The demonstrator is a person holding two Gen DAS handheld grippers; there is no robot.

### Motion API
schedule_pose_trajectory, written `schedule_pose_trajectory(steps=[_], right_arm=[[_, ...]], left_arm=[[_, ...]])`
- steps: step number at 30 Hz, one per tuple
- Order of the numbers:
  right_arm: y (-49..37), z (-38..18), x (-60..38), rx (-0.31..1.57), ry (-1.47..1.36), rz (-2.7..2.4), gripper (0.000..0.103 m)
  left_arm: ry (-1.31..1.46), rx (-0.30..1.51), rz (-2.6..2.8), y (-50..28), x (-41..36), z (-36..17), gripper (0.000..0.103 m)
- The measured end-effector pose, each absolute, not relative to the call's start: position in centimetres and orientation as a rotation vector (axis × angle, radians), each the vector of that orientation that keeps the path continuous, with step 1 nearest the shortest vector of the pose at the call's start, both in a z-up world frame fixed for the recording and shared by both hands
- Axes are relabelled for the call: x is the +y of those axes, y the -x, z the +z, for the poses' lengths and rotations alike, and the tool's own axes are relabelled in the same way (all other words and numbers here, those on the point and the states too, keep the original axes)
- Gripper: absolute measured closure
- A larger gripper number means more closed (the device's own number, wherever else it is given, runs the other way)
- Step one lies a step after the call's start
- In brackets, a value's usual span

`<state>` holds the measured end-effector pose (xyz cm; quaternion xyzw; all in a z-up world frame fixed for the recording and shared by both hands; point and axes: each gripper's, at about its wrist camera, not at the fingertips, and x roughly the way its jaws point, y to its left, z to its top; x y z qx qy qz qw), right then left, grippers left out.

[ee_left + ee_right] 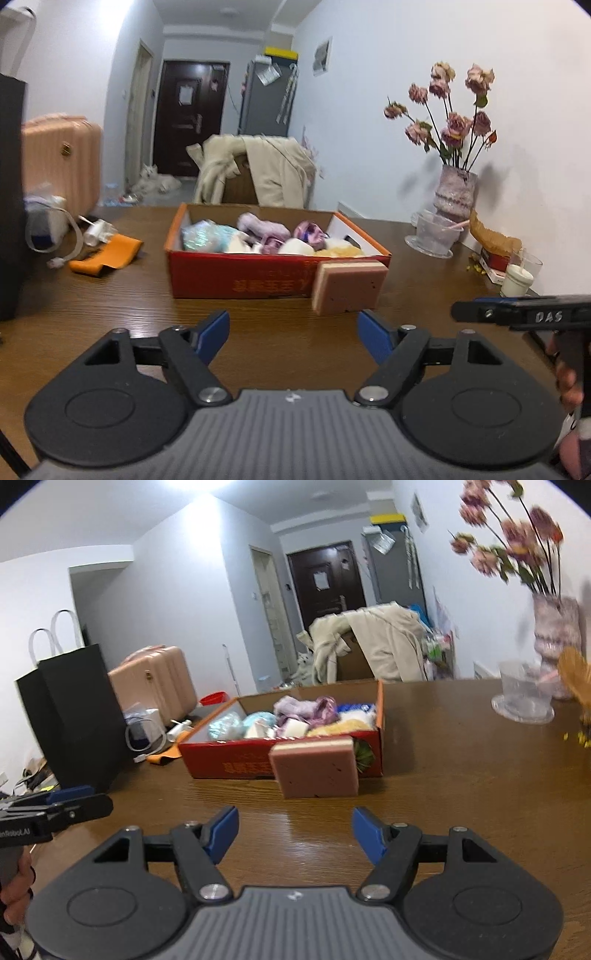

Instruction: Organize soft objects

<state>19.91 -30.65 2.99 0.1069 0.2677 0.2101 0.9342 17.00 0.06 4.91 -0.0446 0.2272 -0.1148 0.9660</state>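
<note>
A pink sponge block (347, 286) with a cream top layer leans against the front of a red cardboard box (236, 280) on the brown table; it also shows in the right wrist view (316, 771). The box (229, 760) holds several soft items: purple cloth, teal and yellow fluffy pieces, white foam. My left gripper (293, 334) is open and empty, a short way in front of the sponge. My right gripper (293, 832) is open and empty, also facing the sponge. Each gripper shows at the edge of the other's view.
An orange case (107, 256) and white cable lie left of the box. A black paper bag (70, 716) stands at the table's left. A vase of dried roses (454, 184), a clear bowl (434, 232) and a candle glass (519, 277) stand at the right near the wall.
</note>
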Motion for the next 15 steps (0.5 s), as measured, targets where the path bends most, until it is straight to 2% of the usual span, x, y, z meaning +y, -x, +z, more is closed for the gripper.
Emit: schedule_pose_trajectory(steps=[5, 11, 12, 14, 15], right_arm=[[-25.4, 1.6, -30.8, 0.552, -0.271, 0.416, 0.038], [-32.3, 0.1, -30.1, 0.551, -0.328, 0.413, 0.048], [-33.3, -0.1, -30.1, 0.548, -0.343, 0.413, 0.049], [-34.6, -0.9, -30.0, 0.550, -0.376, 0.418, 0.069], [-34.9, -1.4, -30.0, 0.559, -0.391, 0.425, 0.075]], left_arm=[[0.070, 0.494, -0.290, -23.3, -2.7, 4.1, 0.028], [0.162, 0.559, -0.364, -31.5, -5.0, 2.1, 0.037], [0.193, 0.573, -0.364, -32.7, -5.1, 1.6, 0.040], [0.270, 0.598, -0.387, -34.5, -5.0, 0.4, 0.053], [0.302, 0.607, -0.410, -35.0, -4.8, -0.1, 0.067]])
